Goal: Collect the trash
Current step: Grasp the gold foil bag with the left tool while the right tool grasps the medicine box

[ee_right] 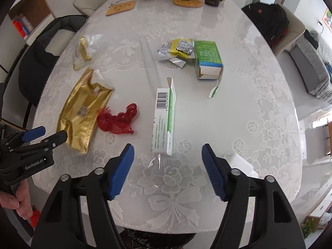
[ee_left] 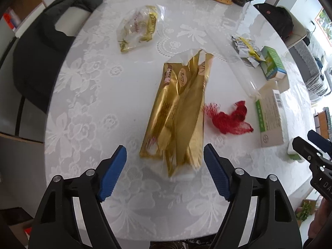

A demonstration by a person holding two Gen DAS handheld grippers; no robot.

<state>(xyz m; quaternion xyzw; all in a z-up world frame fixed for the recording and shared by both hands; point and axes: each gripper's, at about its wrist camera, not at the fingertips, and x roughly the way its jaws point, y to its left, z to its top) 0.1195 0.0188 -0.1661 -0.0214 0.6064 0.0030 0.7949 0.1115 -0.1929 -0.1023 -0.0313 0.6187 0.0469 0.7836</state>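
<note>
Trash lies scattered across the lace-covered table (ee_right: 238,47): a gold wrapper (ee_left: 176,114) directly ahead of my left gripper (ee_left: 165,172), a red mesh scrap (ee_left: 227,117) just beside it, and a long green-and-white carton (ee_right: 165,122) ahead of my right gripper (ee_right: 168,170). Both grippers hang spread wide and hold nothing. Risk noted: the wrapper lies flat and slick, so my fingers may skid over it or snag the lace cloth, and the open carton may crush or slide off if pinched off-centre.

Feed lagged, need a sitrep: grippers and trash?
Left gripper open, gold wrapper ahead. Right gripper open, facing long white box. Red mesh between them.
</note>
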